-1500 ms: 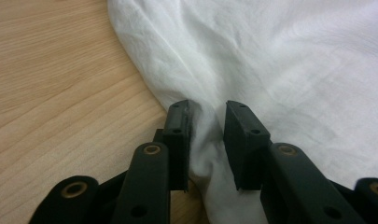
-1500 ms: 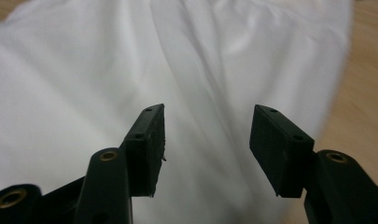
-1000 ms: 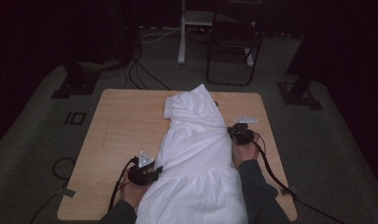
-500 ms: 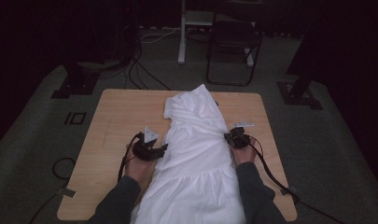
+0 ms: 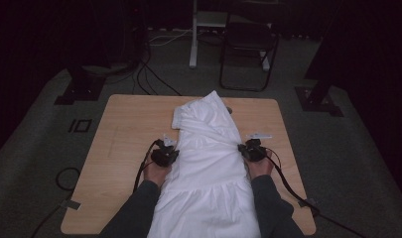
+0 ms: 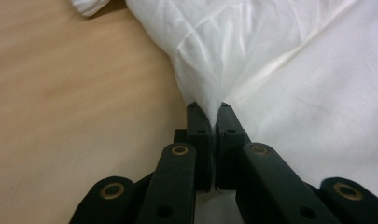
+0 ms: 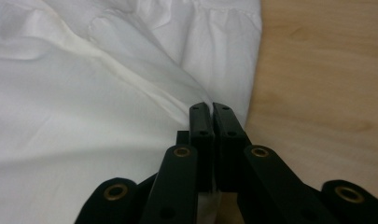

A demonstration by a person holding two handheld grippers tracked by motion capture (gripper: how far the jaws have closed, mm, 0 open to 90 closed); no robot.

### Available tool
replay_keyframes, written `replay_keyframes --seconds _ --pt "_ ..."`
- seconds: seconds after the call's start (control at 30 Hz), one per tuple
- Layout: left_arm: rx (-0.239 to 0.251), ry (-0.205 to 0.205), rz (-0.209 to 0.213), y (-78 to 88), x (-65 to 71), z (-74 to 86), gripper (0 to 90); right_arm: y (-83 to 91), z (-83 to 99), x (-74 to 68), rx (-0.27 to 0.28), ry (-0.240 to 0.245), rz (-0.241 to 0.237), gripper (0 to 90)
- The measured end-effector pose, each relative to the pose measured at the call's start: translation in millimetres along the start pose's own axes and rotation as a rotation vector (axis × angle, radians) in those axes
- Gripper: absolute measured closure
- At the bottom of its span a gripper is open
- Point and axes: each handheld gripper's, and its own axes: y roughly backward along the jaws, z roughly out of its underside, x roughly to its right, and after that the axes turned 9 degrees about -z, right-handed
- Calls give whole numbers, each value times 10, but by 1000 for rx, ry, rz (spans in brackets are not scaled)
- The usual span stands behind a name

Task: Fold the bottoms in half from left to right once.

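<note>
High view: a white, crumpled cotton garment (image 5: 208, 158) is laid lengthwise down the middle of the light wooden counter (image 5: 124, 124), its near end hanging over the counter's near edge between the person's dark sleeves. The left hand-held gripper (image 5: 165, 154) is set against the garment's left edge, about halfway along it; the right hand-held gripper (image 5: 250, 150) is set against the garment's right edge, directly opposite. A black cable is trailed from each gripper toward the near edge of the counter.

Left gripper view: the left hand-held gripper (image 6: 209, 112) has just been closing, and its two black jaws are pressed together on a pinched fold of the garment (image 6: 270, 60), which is drawn up into a peak at the tips.

Right gripper view: the right hand-held gripper (image 7: 210, 109) is closed tight, with a thin layer of the garment's (image 7: 84, 93) edge clamped between the jaws, bare counter (image 7: 326, 74) lying just beside the garment.
</note>
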Motion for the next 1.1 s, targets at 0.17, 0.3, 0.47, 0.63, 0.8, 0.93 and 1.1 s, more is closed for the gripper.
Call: replay_keyframes --seconds 0.17,0.3,0.47,0.63,0.8,0.93,1.1 --pt "15 -19 0 287 -11 308 873 125 166 -194 -15 36 -59 874" --pt "13 -68 -12 603 24 608 870 322 412 -484 -42 89 -135 869" --pt "17 -51 -4 669 9 687 862 445 484 -624 -85 98 -172 729" --pt "25 -25 -7 606 4 639 858 507 244 -620 -1 132 -194 509" --pt "44 -19 -12 578 22 639 854 260 -164 -903 2 257 -268 446" --pt "51 -6 -9 577 17 652 852 -31 -247 -1059 -47 328 -281 431" --pt "54 -14 -13 590 37 664 849 -185 -330 -932 -85 330 -174 852"
